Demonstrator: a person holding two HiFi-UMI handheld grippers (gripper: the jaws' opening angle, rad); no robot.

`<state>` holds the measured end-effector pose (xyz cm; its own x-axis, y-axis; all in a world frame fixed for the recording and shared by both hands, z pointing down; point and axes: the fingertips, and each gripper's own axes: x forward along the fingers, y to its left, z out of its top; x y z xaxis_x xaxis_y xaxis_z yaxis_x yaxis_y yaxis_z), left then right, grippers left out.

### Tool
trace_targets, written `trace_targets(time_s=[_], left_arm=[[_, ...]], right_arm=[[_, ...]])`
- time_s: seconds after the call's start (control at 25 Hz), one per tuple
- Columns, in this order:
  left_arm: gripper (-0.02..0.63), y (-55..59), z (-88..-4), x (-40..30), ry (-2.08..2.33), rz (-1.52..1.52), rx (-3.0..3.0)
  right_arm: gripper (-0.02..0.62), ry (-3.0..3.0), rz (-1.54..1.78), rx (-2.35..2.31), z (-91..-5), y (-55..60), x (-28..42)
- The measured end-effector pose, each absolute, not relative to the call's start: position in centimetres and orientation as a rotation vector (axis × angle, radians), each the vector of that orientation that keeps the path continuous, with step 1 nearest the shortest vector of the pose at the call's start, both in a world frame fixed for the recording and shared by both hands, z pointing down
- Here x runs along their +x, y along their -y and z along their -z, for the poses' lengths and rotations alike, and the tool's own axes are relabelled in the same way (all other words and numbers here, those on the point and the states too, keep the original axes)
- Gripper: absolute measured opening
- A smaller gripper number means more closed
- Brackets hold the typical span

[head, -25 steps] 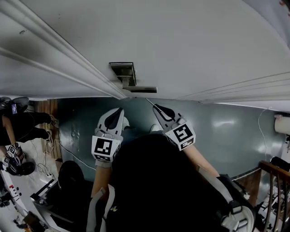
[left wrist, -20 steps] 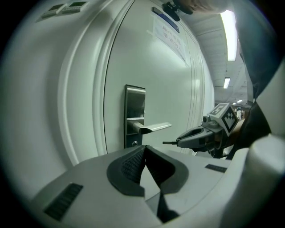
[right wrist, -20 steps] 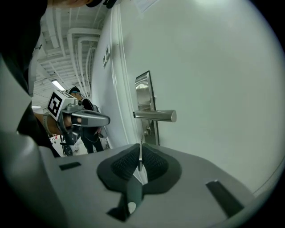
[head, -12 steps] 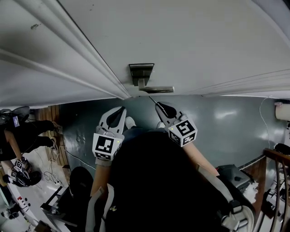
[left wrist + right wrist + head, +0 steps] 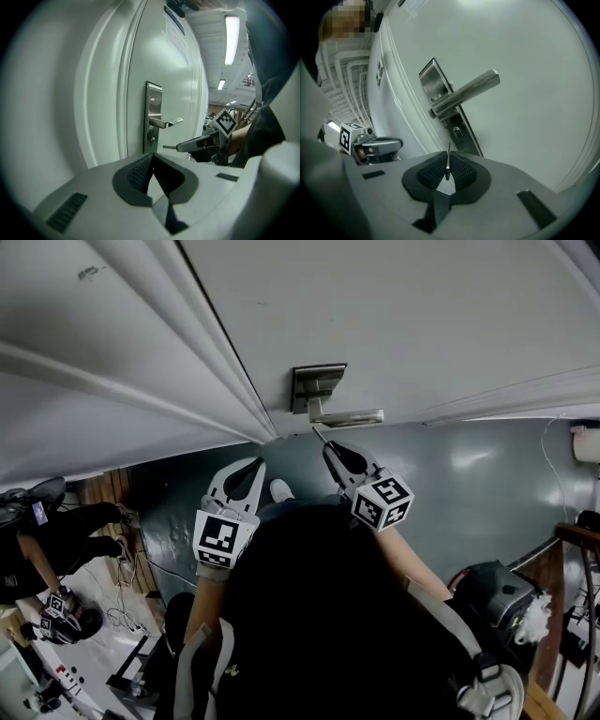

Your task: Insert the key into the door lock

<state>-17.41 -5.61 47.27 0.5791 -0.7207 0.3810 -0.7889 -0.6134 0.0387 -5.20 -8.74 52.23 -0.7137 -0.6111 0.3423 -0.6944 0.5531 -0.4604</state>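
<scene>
Two grippers, one key, one lock; entries by view.

Head view: left gripper (image 5: 255, 468), jaws closed to a point, stands off from the door (image 5: 394, 306), to the left of the lock. Right gripper (image 5: 330, 448) is nearer, its tip just below the handle (image 5: 354, 416). The key (image 5: 319, 434) projects forward from its jaws toward the lock plate (image 5: 317, 388), tip near but apart.

Left gripper view: jaws pressed together, nothing between them. Ahead and to its right, the right gripper holds the key level, pointing at the plate. The keyhole (image 5: 152, 139) sits under the handle, just beyond the key tip, with a gap showing.

Right gripper view: jaws clamped on the key, blade edge-on, long axis running straight ahead. The keyhole lies ahead and slightly right of the blade line, with nothing in it. Judgement: the coming move is a short forward push with a small rightward correction, and the right gripper is the one placed for it.

Containers: none seen.
</scene>
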Motion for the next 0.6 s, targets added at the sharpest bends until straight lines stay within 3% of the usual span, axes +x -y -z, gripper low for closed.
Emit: trace_targets(time_s=[0.6], left_arm=[[0.008, 5.8, -48.2, -19.6, 1.183, -0.504, 2.645]], right_arm=[[0.034, 2.687, -1.538, 1.326, -52.7, 10.8, -6.3]])
